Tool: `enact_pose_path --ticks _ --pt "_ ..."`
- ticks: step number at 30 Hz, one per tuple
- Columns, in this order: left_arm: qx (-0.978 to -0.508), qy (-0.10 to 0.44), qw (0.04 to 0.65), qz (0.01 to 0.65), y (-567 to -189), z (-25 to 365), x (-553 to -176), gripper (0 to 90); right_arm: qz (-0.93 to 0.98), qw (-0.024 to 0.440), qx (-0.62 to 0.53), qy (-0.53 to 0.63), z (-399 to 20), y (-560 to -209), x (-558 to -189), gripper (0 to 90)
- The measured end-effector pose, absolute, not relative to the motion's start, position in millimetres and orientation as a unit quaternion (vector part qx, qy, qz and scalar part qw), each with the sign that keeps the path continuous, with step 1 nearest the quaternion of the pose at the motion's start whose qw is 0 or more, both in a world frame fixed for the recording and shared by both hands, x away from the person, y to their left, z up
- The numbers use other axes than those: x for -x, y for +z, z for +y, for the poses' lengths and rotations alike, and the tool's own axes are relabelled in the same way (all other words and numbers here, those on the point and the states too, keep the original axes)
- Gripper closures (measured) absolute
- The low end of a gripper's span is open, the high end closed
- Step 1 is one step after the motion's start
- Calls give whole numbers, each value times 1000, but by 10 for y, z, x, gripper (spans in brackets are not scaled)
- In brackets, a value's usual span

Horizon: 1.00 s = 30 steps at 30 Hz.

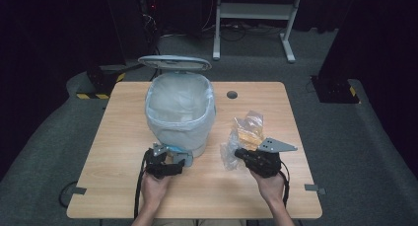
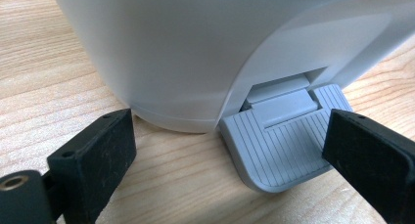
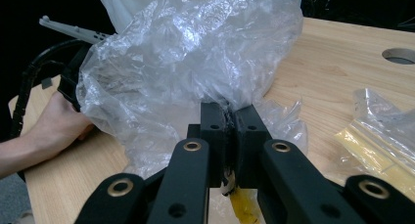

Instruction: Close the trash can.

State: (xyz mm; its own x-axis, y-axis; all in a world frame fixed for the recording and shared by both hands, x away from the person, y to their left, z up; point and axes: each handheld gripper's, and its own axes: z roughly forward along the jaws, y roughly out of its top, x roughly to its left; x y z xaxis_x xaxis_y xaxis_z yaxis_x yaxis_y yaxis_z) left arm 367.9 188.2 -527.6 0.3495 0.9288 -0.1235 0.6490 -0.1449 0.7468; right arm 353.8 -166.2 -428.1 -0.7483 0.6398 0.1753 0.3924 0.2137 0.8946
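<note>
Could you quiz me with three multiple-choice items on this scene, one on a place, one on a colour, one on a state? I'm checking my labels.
1. Where is the bin's pedal?
A. Between the left gripper's open fingers
B. Under the crumpled plastic
C. On the lid

2. What colour is the pedal?
A. Red
B. Grey
C. Yellow

3. What state is the right gripper in?
A. Wide open over the table
B. Shut on nothing
C. Shut on clear plastic

Answers:
1 A: the pedal of the bin lies between the fingers of the left gripper, just beside the right-hand one.
2 B: its ribbed surface is grey.
3 C: the right gripper pinches the crumpled clear plastic.
</note>
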Motion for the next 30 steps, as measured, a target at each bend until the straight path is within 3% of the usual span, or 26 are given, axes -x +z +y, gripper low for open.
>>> enact_pose_path --ticks 30 --pt "-732 188 372 539 -5276 1883 -3679 58 767 125 -312 546 -1684 -3883 -3602 853"
